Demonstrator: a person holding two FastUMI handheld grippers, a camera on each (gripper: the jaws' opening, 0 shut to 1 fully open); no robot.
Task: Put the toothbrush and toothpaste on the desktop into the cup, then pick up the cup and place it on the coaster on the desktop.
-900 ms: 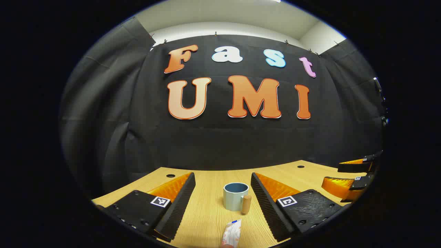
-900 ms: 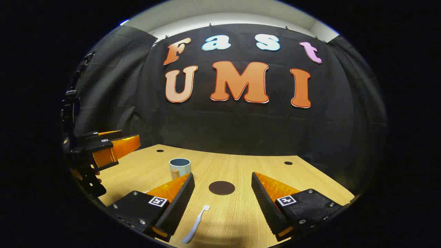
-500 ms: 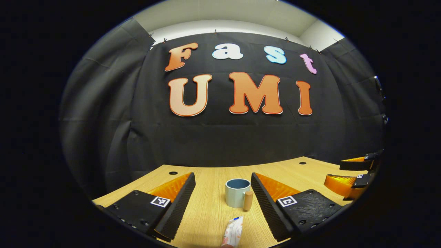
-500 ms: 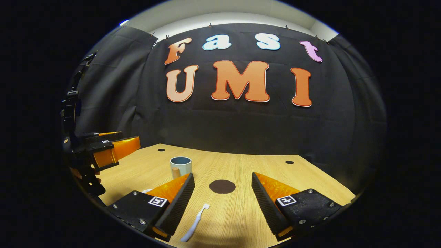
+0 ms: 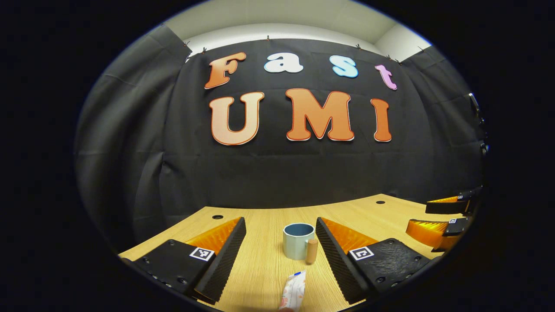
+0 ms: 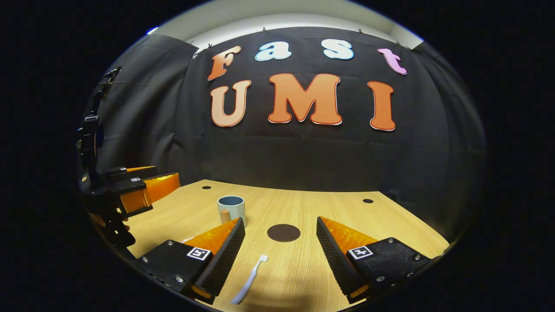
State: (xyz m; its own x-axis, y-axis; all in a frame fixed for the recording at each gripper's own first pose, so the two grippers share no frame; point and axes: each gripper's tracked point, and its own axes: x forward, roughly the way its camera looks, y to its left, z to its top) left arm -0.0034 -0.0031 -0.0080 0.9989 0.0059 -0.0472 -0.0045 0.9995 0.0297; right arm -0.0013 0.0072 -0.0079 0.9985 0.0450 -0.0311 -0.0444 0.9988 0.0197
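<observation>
A pale blue cup (image 5: 298, 241) with a wooden handle stands upright on the wooden desktop (image 5: 264, 268), ahead of my left gripper (image 5: 281, 249), which is open and empty. A white toothpaste tube (image 5: 293, 290) lies flat just below the cup, between the left fingers. In the right gripper view a white toothbrush (image 6: 250, 279) lies between the fingers of my open, empty right gripper (image 6: 281, 249). A dark round coaster (image 6: 283, 232) sits beyond it, with the cup (image 6: 231, 209) to its left.
The black cloth wall closes the desk's far edge. Small dark holes (image 6: 367, 201) dot the desktop near the back. The right gripper (image 5: 442, 219) shows at the right edge of the left gripper view; the left gripper (image 6: 130, 190) and a hand show at the left of the right gripper view.
Both views have shifted slightly: the cup and toothpaste sit a little higher in the left gripper view, and the toothbrush and coaster drifted right in the right gripper view. Both grippers stay open.
</observation>
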